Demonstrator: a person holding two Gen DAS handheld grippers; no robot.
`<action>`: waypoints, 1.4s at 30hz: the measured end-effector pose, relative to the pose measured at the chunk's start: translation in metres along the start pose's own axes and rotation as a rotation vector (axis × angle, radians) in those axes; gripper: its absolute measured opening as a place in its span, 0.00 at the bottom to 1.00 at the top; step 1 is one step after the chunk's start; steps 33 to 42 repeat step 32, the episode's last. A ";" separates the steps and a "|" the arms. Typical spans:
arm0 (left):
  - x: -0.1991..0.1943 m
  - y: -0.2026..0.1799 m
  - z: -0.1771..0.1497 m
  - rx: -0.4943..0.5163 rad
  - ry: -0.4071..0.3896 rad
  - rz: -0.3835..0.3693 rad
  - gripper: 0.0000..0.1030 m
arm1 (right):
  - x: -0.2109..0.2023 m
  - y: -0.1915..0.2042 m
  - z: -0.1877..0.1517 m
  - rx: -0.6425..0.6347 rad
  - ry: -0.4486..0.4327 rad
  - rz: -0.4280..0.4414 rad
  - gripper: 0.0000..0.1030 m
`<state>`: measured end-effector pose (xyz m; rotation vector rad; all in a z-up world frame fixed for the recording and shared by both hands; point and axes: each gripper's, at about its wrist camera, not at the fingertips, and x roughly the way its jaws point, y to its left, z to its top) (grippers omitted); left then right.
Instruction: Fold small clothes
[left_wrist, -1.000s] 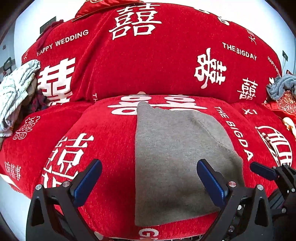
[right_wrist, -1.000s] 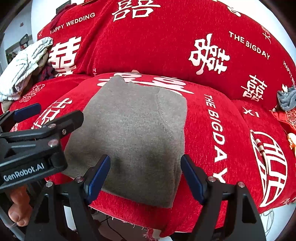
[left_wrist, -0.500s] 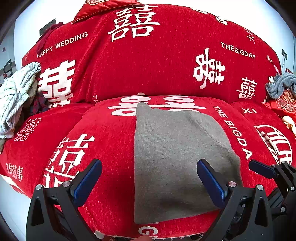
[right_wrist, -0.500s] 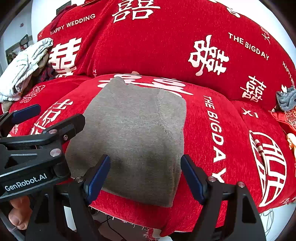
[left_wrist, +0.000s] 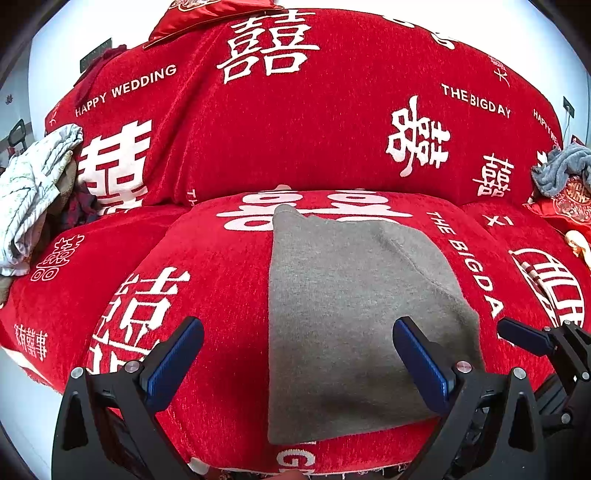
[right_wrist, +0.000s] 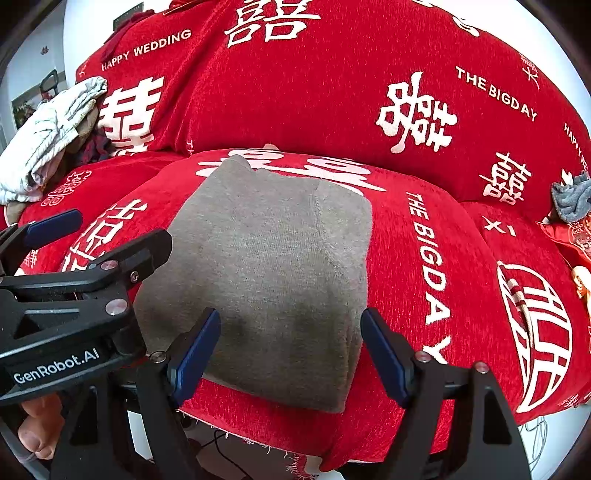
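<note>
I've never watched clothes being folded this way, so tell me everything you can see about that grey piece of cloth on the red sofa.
The grey garment is a small knitted piece, soft and slightly fuzzy, already folded into a rough rectangle. A seam or folded edge runs down its right part, and one corner peaks at the far end. It lies flat on the middle seat cushion of the red sofa cover, its near edge close to the cushion's front. Nothing grips it.
</note>
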<state>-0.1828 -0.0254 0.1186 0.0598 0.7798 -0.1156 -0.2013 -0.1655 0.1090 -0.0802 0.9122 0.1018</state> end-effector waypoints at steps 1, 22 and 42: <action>0.000 0.000 0.000 0.000 0.000 -0.001 1.00 | 0.000 0.000 0.000 0.000 0.000 0.000 0.78; -0.001 0.000 0.000 -0.004 0.005 -0.001 1.00 | 0.000 0.002 -0.001 0.002 -0.001 -0.002 0.78; 0.000 -0.001 -0.001 0.003 0.002 0.015 1.00 | 0.000 0.003 -0.002 0.003 0.000 -0.002 0.78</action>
